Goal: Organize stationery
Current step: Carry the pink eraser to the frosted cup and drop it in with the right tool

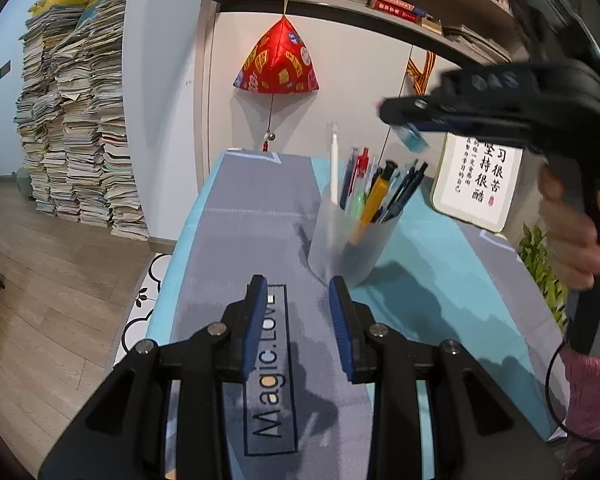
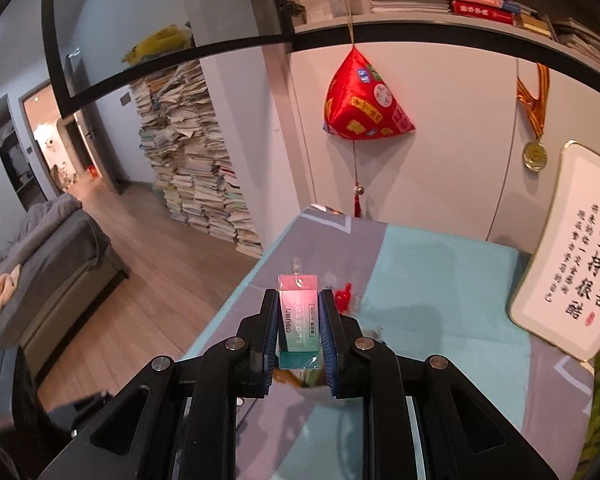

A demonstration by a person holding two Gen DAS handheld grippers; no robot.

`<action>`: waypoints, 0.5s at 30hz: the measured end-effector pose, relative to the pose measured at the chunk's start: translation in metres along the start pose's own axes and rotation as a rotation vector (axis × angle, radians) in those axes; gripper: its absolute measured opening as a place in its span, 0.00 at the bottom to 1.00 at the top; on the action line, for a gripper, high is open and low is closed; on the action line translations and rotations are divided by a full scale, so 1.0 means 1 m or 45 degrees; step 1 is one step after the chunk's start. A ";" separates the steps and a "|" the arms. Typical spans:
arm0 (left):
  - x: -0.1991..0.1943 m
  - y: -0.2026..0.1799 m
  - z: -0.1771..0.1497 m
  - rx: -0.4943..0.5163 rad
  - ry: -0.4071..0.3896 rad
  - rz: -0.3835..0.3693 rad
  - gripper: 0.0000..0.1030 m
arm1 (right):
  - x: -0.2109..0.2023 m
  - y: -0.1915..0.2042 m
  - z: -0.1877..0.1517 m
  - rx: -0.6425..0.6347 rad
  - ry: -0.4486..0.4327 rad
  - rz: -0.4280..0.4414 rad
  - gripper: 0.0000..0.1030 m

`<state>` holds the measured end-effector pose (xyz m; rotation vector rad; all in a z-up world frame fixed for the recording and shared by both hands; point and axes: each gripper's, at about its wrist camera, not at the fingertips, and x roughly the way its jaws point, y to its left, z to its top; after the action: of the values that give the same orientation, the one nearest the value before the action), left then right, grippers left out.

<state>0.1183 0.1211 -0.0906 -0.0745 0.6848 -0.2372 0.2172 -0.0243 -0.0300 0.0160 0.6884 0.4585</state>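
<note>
A frosted pen cup point(image 1: 350, 240) full of several pens stands on the grey and teal table mat point(image 1: 252, 216). My left gripper point(image 1: 300, 300) is open and empty, low over the mat just in front of the cup. My right gripper point(image 2: 300, 320) is shut on a pink and green Deli Blossom eraser point(image 2: 300, 316). In the left wrist view the right gripper point(image 1: 404, 120) hangs in the air above and right of the cup, with the eraser point(image 1: 414, 138) blurred in it. Pen tips point(image 2: 344, 296) show just beyond the eraser.
A framed calligraphy board point(image 1: 480, 184) leans against the wall at the back right. A red cloth ornament point(image 1: 278, 62) hangs from the shelf above the table. A green plant point(image 1: 540, 264) is at the right edge. Tall paper stacks point(image 1: 76, 120) stand on the floor at left.
</note>
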 end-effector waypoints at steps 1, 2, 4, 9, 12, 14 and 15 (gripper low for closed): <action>0.001 0.000 -0.001 0.001 0.004 -0.001 0.29 | 0.003 0.000 0.001 -0.001 0.005 -0.001 0.20; 0.001 0.000 -0.002 0.003 0.006 -0.002 0.29 | 0.005 0.000 0.001 -0.002 0.010 -0.006 0.20; 0.002 0.000 -0.002 0.006 0.010 -0.006 0.29 | 0.011 -0.001 0.001 0.007 0.021 -0.010 0.20; 0.004 -0.002 -0.002 0.014 0.014 -0.012 0.29 | 0.018 -0.005 -0.002 0.035 0.047 -0.008 0.20; 0.005 -0.003 -0.002 0.012 0.019 -0.013 0.29 | 0.022 -0.006 -0.003 0.042 0.060 -0.007 0.20; 0.006 -0.003 -0.003 0.010 0.022 -0.010 0.29 | 0.023 -0.005 -0.003 0.043 0.065 -0.006 0.20; 0.006 -0.004 -0.003 0.009 0.024 -0.010 0.29 | 0.024 -0.006 -0.003 0.044 0.068 -0.004 0.20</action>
<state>0.1205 0.1161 -0.0962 -0.0686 0.7025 -0.2480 0.2340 -0.0201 -0.0475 0.0357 0.7490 0.4452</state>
